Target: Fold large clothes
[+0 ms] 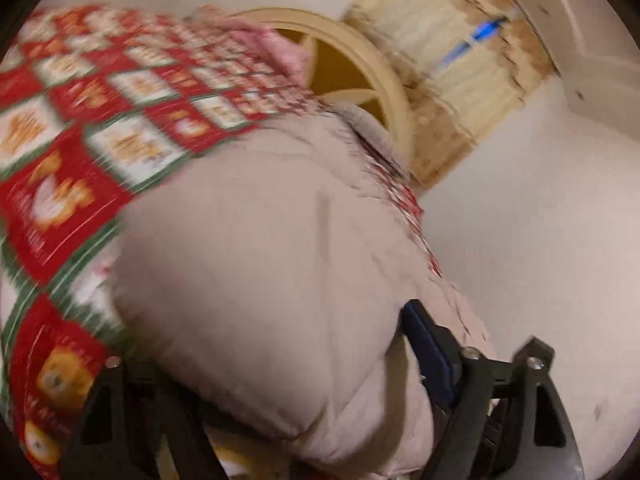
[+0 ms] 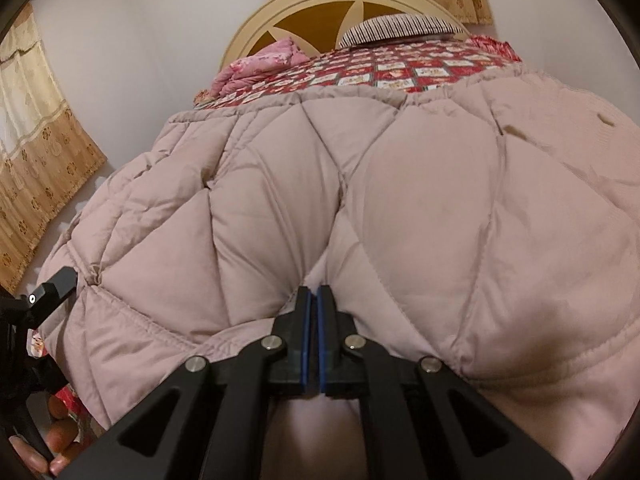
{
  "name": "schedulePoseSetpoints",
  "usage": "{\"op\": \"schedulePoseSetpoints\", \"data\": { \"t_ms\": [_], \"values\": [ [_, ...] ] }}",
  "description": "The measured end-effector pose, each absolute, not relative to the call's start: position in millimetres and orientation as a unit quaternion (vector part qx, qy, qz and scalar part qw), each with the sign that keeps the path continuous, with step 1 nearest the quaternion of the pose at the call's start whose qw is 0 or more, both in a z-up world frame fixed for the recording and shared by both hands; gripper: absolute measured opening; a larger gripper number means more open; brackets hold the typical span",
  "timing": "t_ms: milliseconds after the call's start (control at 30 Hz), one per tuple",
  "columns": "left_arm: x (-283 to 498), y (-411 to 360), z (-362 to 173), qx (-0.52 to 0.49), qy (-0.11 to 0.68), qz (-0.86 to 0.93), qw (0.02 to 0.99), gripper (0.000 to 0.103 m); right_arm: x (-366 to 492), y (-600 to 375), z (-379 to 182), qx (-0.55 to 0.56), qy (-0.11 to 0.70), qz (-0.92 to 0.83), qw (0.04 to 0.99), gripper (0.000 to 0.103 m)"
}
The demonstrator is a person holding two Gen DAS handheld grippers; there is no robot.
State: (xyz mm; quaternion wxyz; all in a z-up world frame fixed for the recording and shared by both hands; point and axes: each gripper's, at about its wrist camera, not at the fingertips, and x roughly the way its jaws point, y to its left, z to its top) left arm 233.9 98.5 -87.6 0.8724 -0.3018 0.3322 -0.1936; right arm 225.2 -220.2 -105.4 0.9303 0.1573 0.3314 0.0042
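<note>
Quilted, pale pink-beige fabric of a padded jacket fills most of the right wrist view; the garment lies spread on a bed whose red, green and white patterned bedspread shows beyond its far edge. Right hand-held gripper: the two black jaws with blue pads stand pressed together, pinching a fold of the jacket at its near edge. Left hand-held gripper: in the blurred left wrist view, one blue-padded finger lies against the right side of the jacket and the other is largely hidden behind the bulging fabric, which sits between them; the jaws stand wide apart, and whether they actually press the cloth cannot be told. The same gripper appears at the left margin of the right wrist view, touching the jacket's left edge, with the person's fingers below it. Beyond the jacket, at the head of the bed: a round cream headboard, a pink quilt and a striped pillow. Beige curtains hang left of the headboard.
</note>
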Motion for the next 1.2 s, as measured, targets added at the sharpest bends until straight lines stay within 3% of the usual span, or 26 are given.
{"op": "schedulePoseSetpoints", "data": {
  "t_ms": [67, 167, 233, 433, 633, 767, 933, 1133, 1200],
  "values": [
    [235, 88, -74, -0.272, 0.320, -0.220, 0.881, 0.052, 226, -222, -107, 0.167, 0.336, 0.008, 0.927, 0.002],
    [235, 77, -49, -0.248, 0.299, -0.273, 0.880, 0.037, 230, -228, -109, 0.199, 0.348, 0.017, 0.916, 0.002],
    [228, 69, -32, -0.217, 0.285, -0.308, 0.882, 0.032, 232, -231, -111, 0.231, 0.358, 0.028, 0.904, 0.002],
    [204, 61, 4, -0.161, 0.272, -0.356, 0.879, 0.032, 222, -207, -108, 0.295, 0.380, 0.089, 0.872, 0.006],
    [175, 65, 50, -0.062, 0.242, -0.371, 0.894, 0.032, 208, -115, -105, 0.360, 0.390, 0.251, 0.810, 0.006],
    [164, 66, 44, -0.020, 0.247, -0.382, 0.890, 0.032, 207, -75, -107, 0.375, 0.398, 0.326, 0.771, 0.006],
    [149, 58, 33, -0.015, 0.237, -0.430, 0.871, 0.032, 185, -96, -120, 0.370, 0.412, 0.326, 0.767, 0.007],
    [129, 37, 20, 0.022, 0.235, -0.465, 0.854, 0.032, 112, -161, -112, 0.362, 0.356, 0.283, 0.813, 0.019],
    [121, 30, 15, 0.033, 0.238, -0.484, 0.842, 0.032, 85, -195, -109, 0.382, 0.321, 0.249, 0.830, 0.032]
  ]
}}
